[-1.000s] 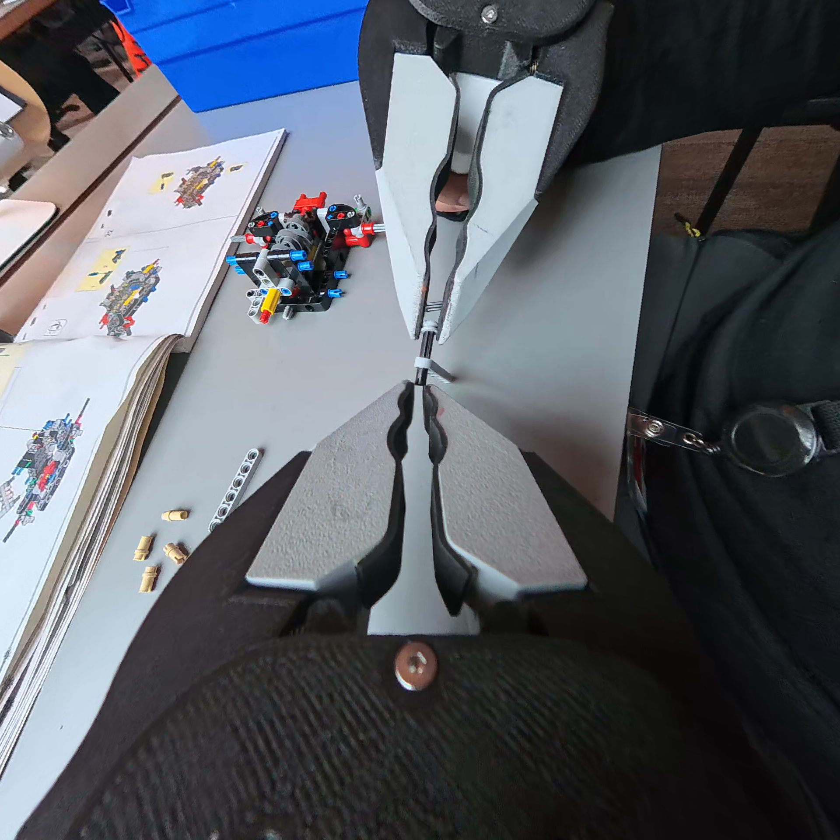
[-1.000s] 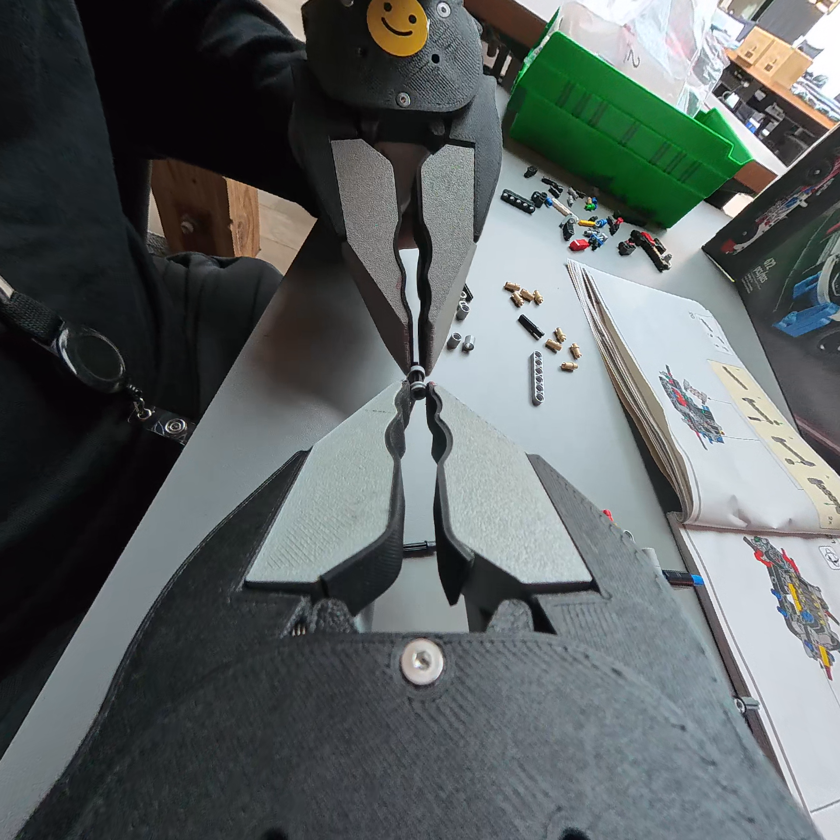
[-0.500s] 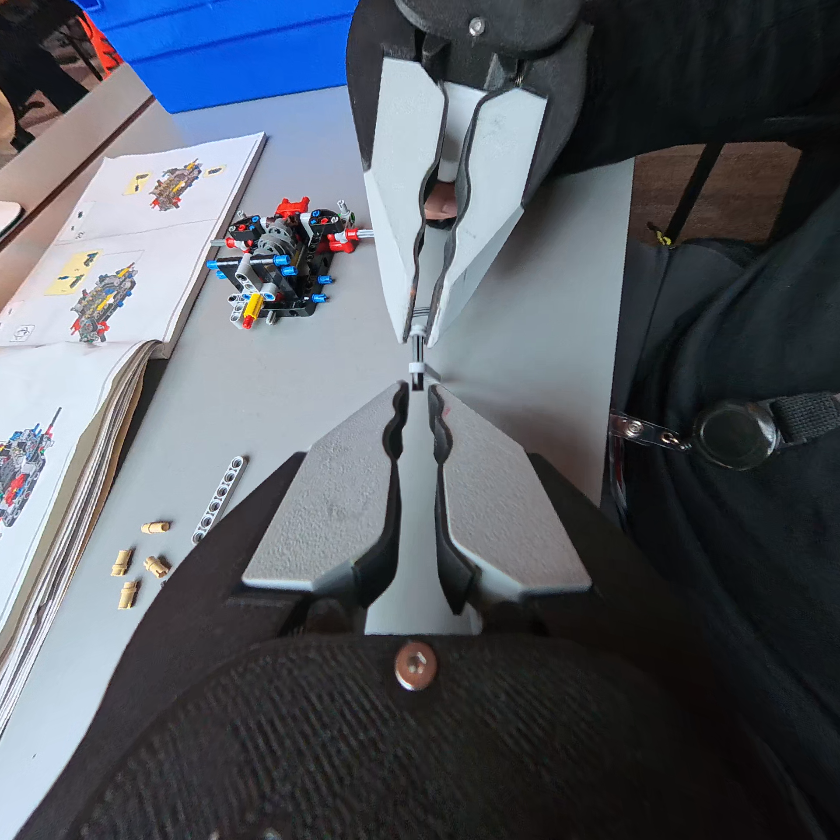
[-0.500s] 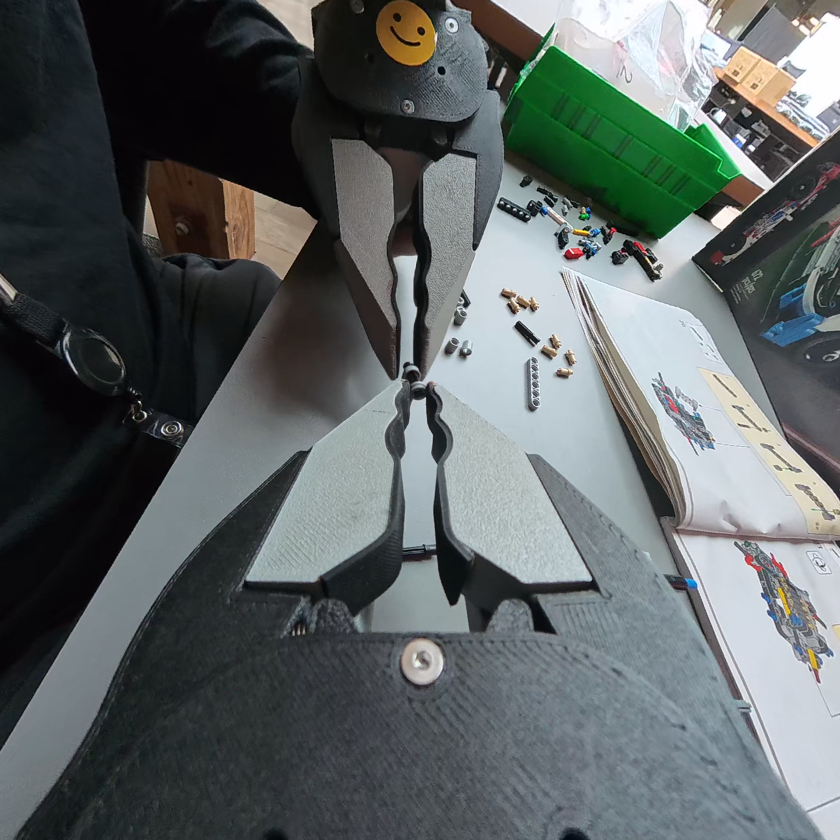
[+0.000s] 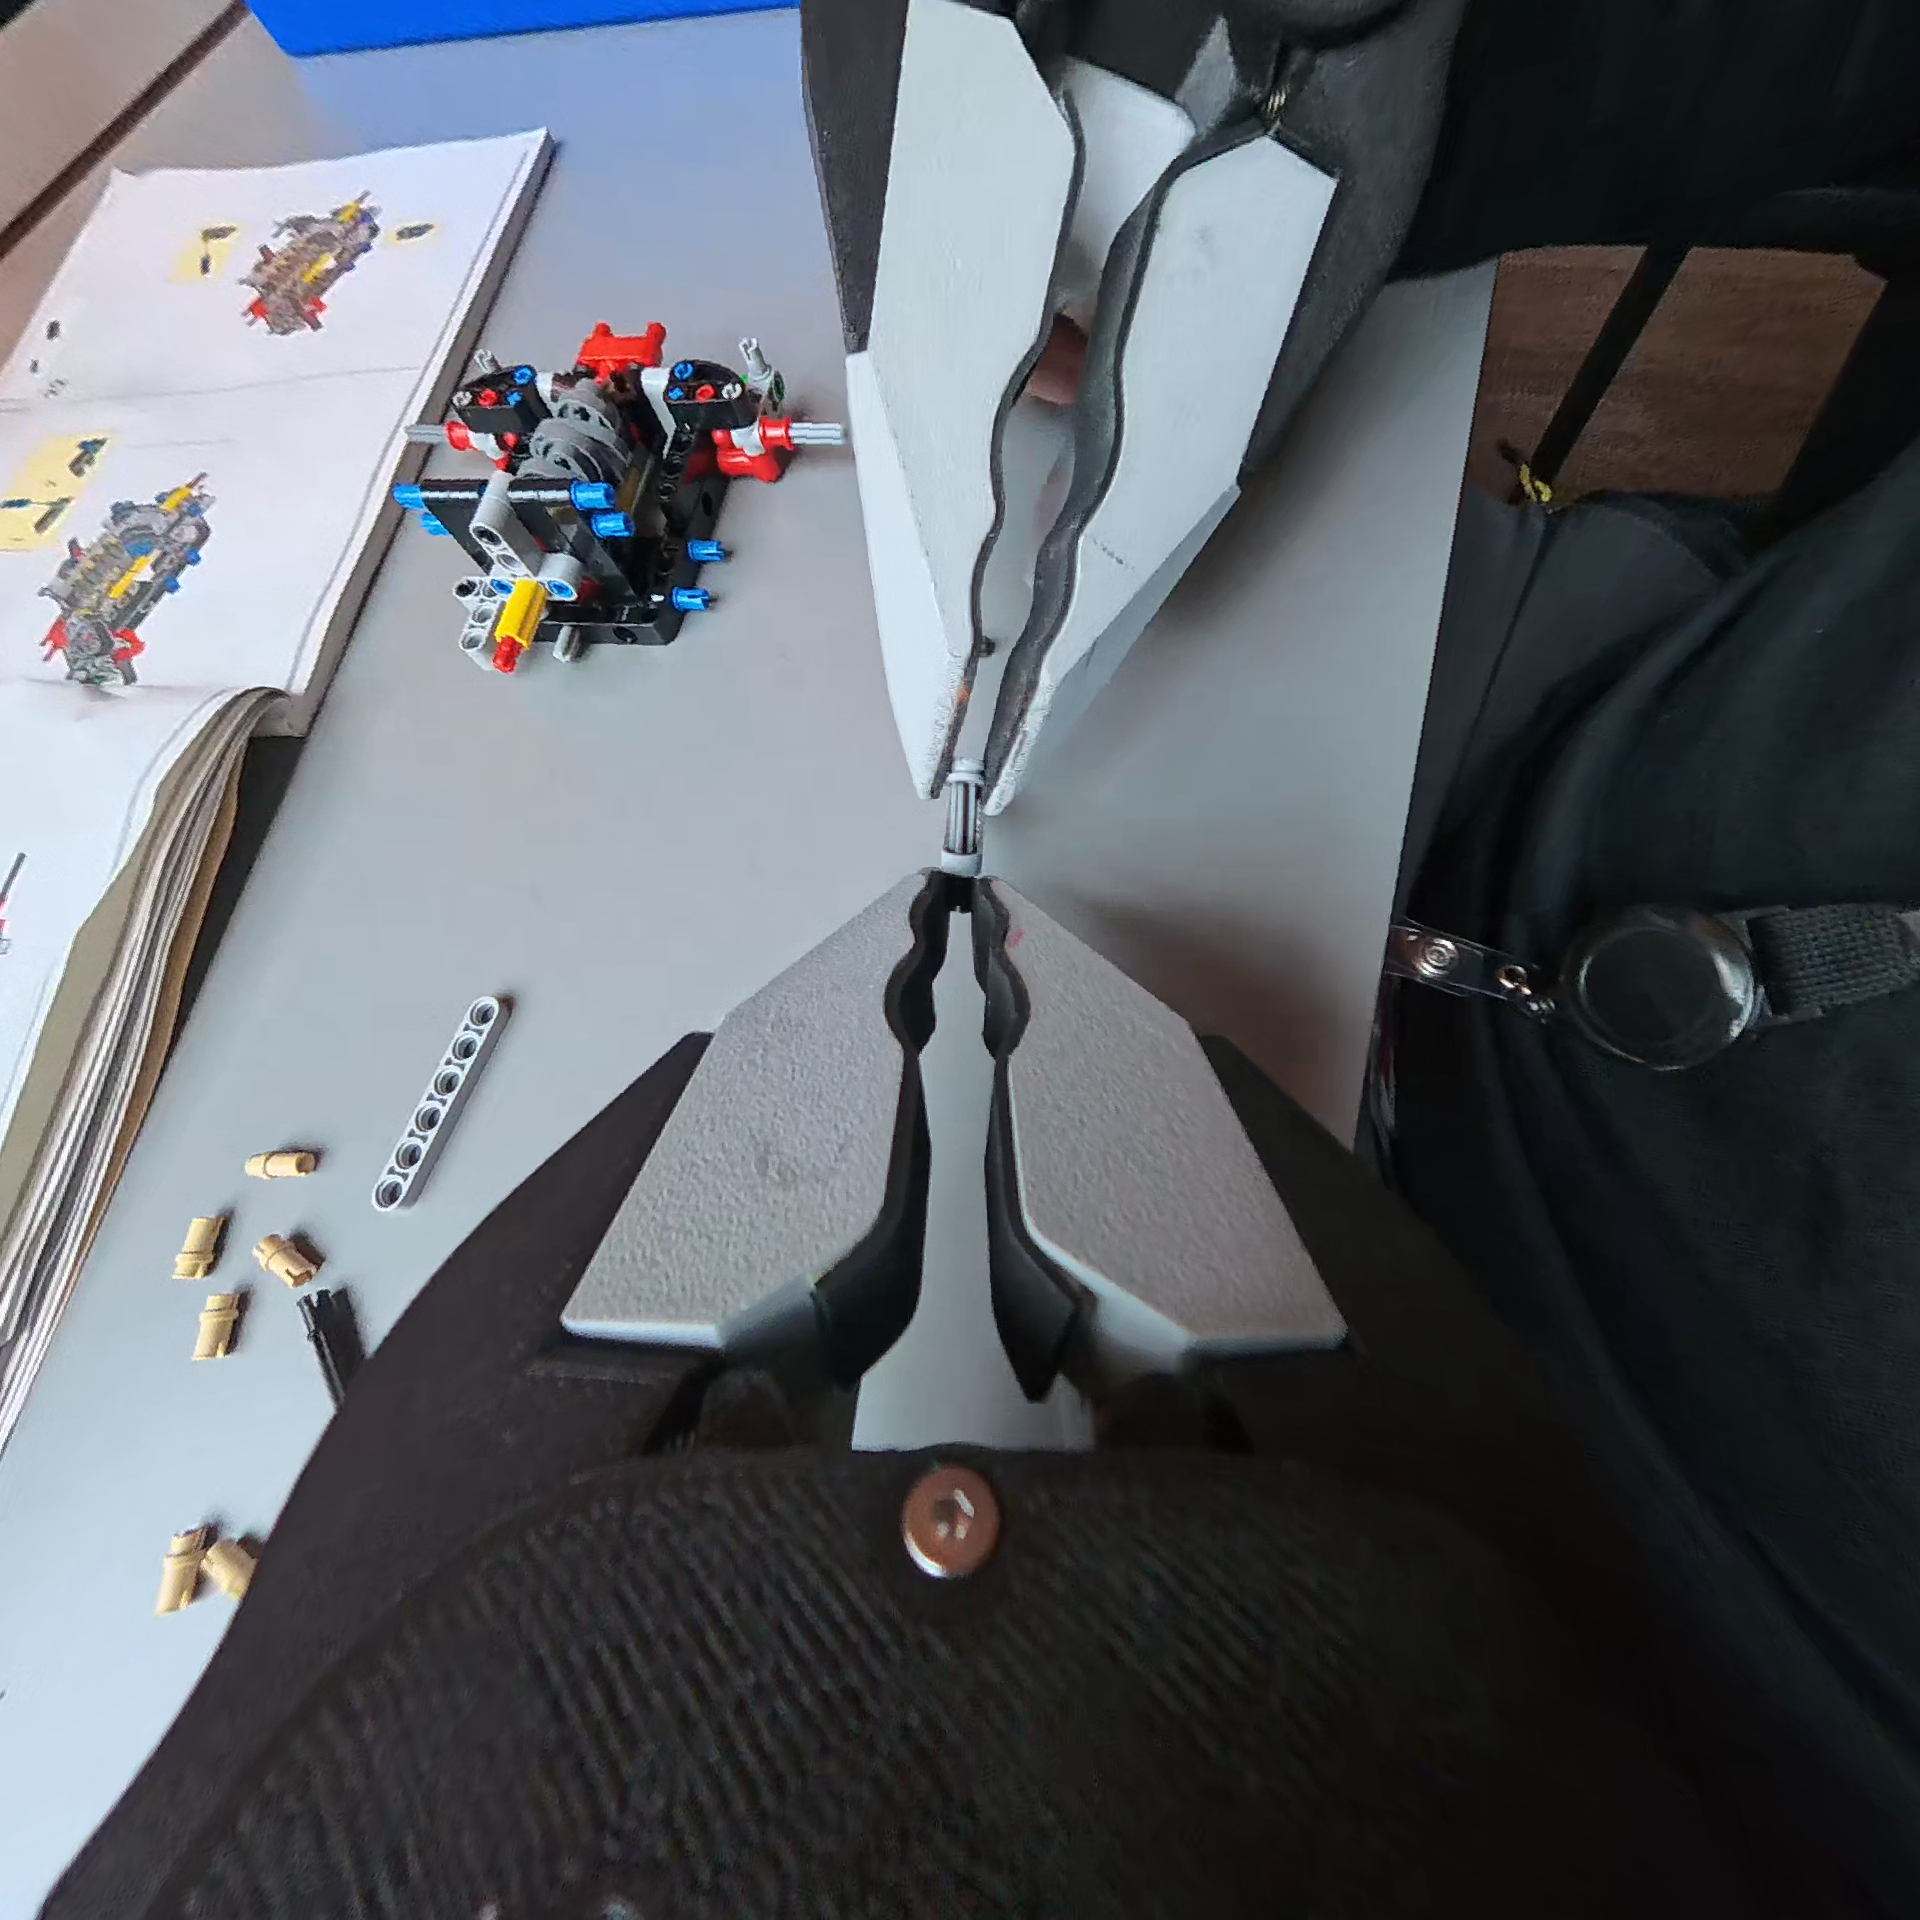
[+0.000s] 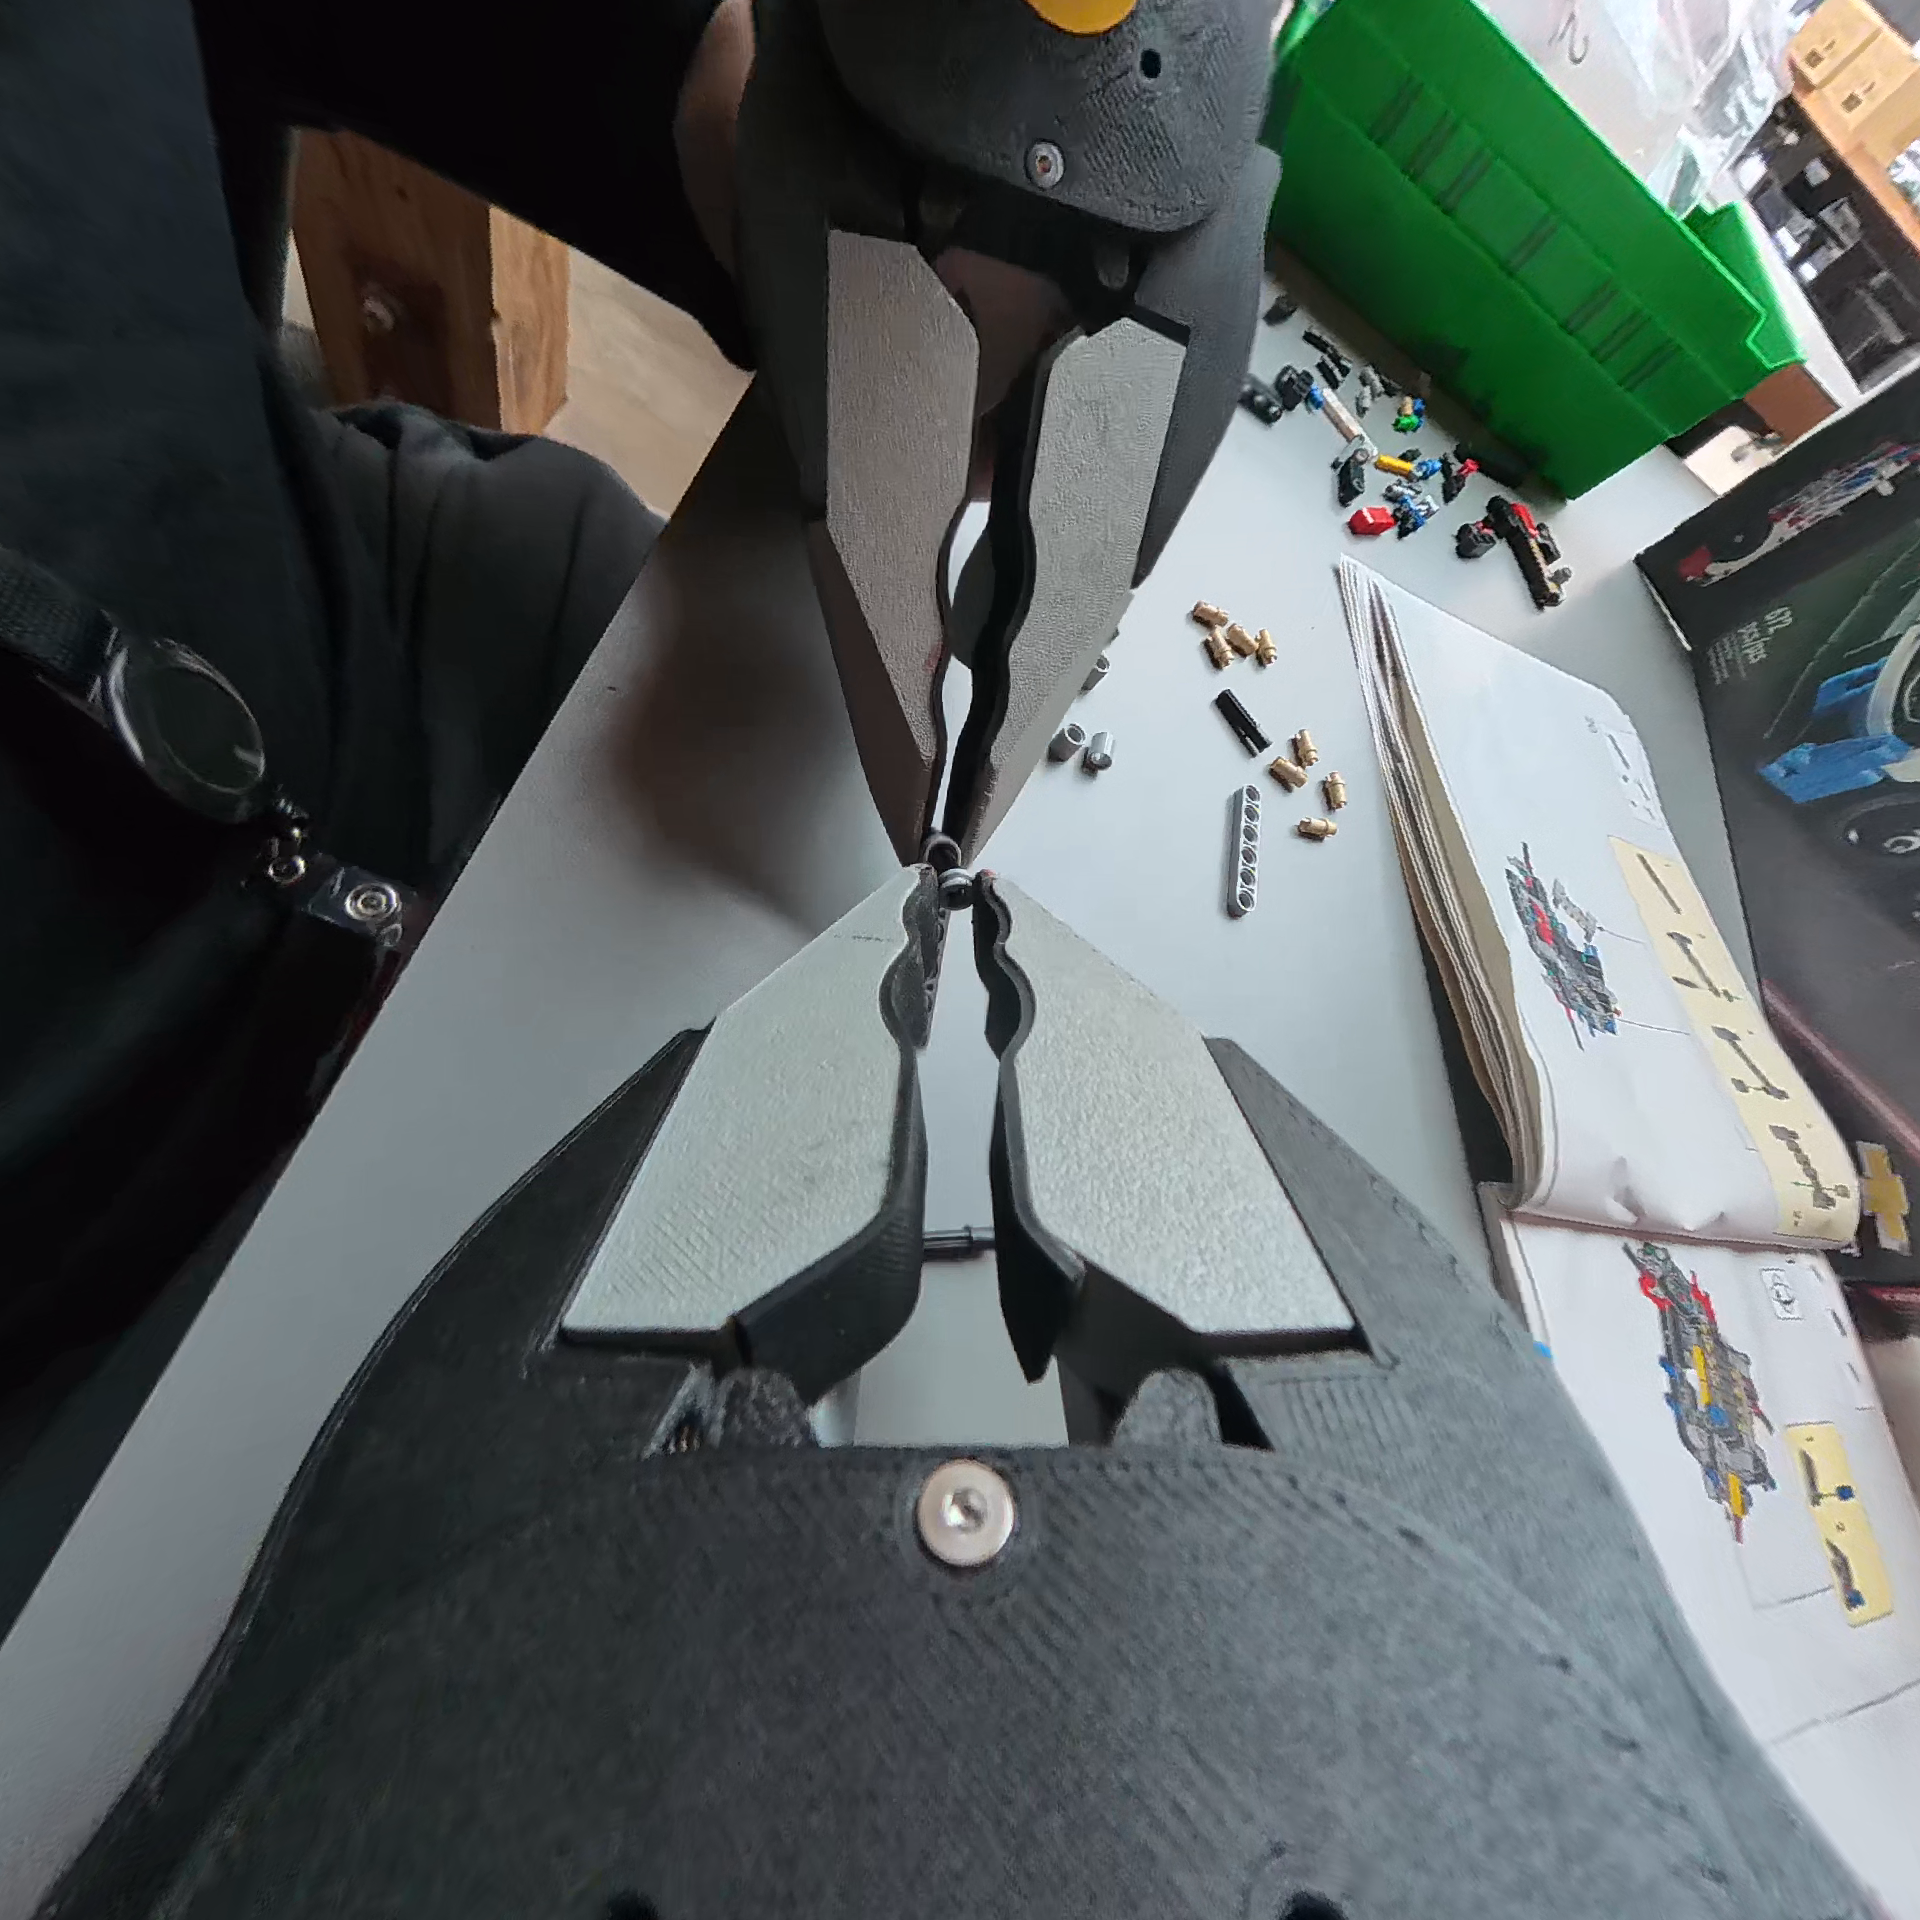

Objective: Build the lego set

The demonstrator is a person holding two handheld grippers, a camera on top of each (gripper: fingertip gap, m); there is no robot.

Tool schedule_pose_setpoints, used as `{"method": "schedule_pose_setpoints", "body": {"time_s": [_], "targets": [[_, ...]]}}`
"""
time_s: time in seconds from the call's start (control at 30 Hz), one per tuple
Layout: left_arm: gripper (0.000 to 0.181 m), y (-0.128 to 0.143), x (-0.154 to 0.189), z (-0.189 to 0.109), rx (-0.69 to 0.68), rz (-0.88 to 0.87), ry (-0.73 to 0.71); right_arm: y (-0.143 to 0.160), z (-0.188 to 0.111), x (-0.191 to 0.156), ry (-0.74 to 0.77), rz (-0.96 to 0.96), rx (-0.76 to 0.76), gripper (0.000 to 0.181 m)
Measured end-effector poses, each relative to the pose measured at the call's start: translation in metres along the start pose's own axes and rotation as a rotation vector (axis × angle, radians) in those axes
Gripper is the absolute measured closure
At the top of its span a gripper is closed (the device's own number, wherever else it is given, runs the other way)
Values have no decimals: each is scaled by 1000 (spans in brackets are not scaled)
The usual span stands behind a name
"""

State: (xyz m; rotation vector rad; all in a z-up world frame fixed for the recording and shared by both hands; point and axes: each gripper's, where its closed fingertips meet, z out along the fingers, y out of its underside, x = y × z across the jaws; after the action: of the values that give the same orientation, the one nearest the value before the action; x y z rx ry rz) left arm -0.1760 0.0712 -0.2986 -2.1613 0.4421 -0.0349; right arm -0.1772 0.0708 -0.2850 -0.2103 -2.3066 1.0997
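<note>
My two grippers meet tip to tip above the grey table (image 5: 665, 831). Between them is a short black axle carrying a light grey bush (image 5: 961, 821). My left gripper (image 5: 951, 891) is shut on the axle's near end. My right gripper (image 5: 968, 784) comes from above in the left wrist view and is shut on the far end, with the bush against its tips. In the right wrist view my right gripper (image 6: 951, 896) is at the bottom, the left gripper (image 6: 948, 840) is opposite, and the axle piece (image 6: 951, 875) barely shows. The half-built model (image 5: 592, 499) stands on the table to the left.
An open instruction book (image 5: 208, 416) (image 6: 1558, 883) lies at the table's side. Beside it are a grey beam (image 5: 442, 1101) (image 6: 1244, 852), tan pins (image 5: 218, 1257) (image 6: 1236, 634) and loose parts (image 6: 1403, 478). A green bin (image 6: 1507, 260) and black box (image 6: 1818, 675) stand beyond. A person's dark clothing is close by. My two grippers' fingertips are within a few centimetres of each other.
The two grippers have closed in on each other along the axle. Less black axle shows between the tips, and the grey bush now sits against the right gripper's tips.
</note>
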Motion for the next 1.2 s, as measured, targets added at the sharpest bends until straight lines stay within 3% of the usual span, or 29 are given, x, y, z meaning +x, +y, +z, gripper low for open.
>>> {"method": "schedule_pose_setpoints", "body": {"time_s": [0.23,0.43,0.57,0.7,0.87,1.2], "targets": [[179,-14,3,-6,89,-96,85,-1,-10,1,5,-120,-108,178],[179,-27,1,-14,152,-145,107,0,-10,-2,-20,-7,-36,178],[179,-11,3,-2,62,-108,74,-6,-7,-5,-50,82,51,178],[180,-12,6,0,65,-77,63,5,-2,-7,-29,40,-3,178],[180,-20,-1,-14,167,-97,72,-3,-18,8,-57,248,141,177],[179,-85,-11,-61,693,-161,106,-49,-66,36,-234,634,690,178]]}}
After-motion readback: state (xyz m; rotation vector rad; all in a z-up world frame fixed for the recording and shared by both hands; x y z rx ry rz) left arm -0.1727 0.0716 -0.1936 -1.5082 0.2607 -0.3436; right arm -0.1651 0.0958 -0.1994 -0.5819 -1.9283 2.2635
